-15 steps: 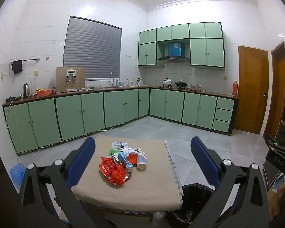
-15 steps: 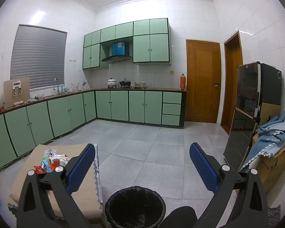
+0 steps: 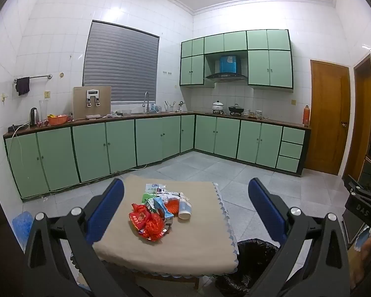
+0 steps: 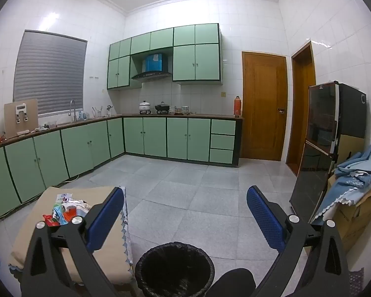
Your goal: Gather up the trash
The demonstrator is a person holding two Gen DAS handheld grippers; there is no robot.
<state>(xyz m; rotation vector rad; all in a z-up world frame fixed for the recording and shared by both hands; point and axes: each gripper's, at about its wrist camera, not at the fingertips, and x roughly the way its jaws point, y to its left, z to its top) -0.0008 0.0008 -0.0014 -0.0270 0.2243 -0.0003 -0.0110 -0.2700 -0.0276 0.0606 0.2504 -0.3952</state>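
A pile of trash [image 3: 158, 210] lies on a small table with a beige cloth [image 3: 197, 247]: red wrappers, a blue-green packet, a white cup on its side. The pile also shows in the right wrist view [image 4: 66, 210]. A black-lined bin [image 4: 174, 269] stands on the floor at the table's right side; it also shows in the left wrist view [image 3: 254, 259]. My left gripper [image 3: 185, 205] is open and empty, held above the near side of the table. My right gripper [image 4: 185, 212] is open and empty, above the bin.
Green cabinets [image 3: 148, 141] run along the far walls. A black fridge [image 4: 331, 146] and a cardboard box with blue cloth [image 4: 353, 188] stand at the right. Wooden doors [image 4: 263, 106] are beyond. The right gripper's body [image 3: 363, 203] shows at the left view's right edge.
Both views shifted only slightly; the grippers stay open and the trash has not moved.
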